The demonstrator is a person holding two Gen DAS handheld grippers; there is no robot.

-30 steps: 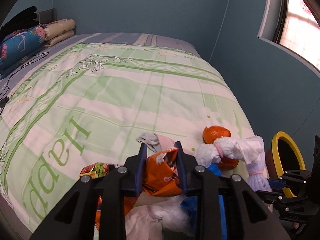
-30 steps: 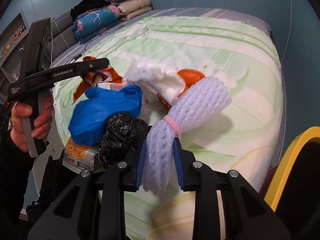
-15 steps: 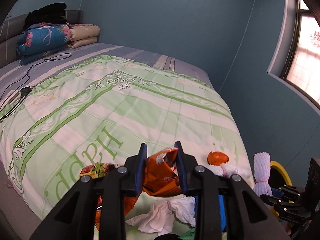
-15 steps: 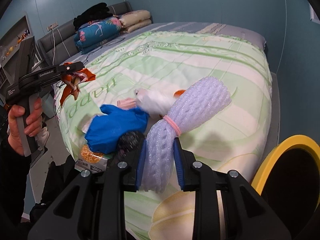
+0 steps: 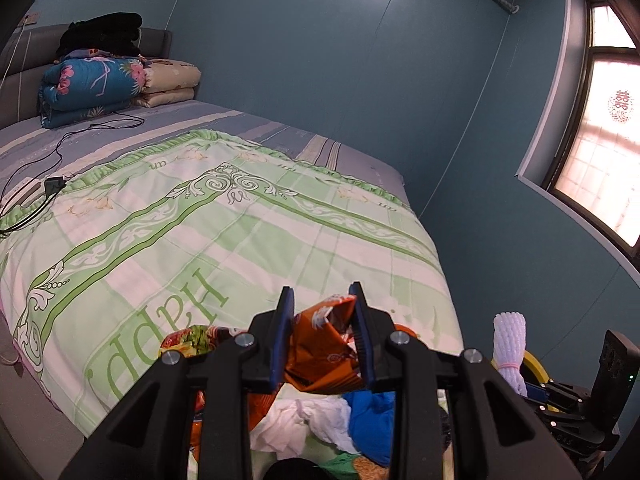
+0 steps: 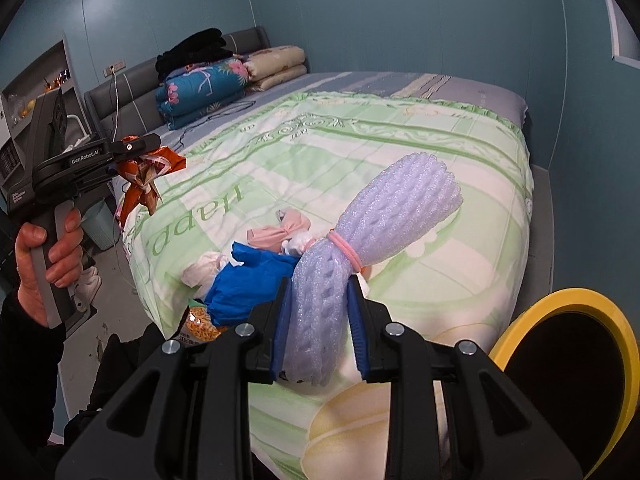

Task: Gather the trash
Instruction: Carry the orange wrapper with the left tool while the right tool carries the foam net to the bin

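Left claw was seen clamped on a crumpled orange snack wrapper, the wrapper pinched between the blue pads and lifted clear of the bed. In the right wrist view the same wrapper was seen hanging from that claw, gripped by the person's hand off the bed's near corner. Right claw was closed on a white foam fruit net bundled with a pink rubber band; the net was held by its lower end, tilted up and to the right above the bedspread. In the left view that net was seen upright at lower right, in front of the yellow-rimmed bin.

Remaining trash was left on the green-and-white bedspread near the foot edge: a blue plastic bag, white crumpled tissue, a pink scrap and a printed snack packet at the very edge, all close together. The yellow-rimmed bin was seen just beside the bed's corner at lower right, its mouth dark. Folded quilts and black clothing were stacked at the headboard, well apart from the trash. A black cable was seen lying on the striped sheet.
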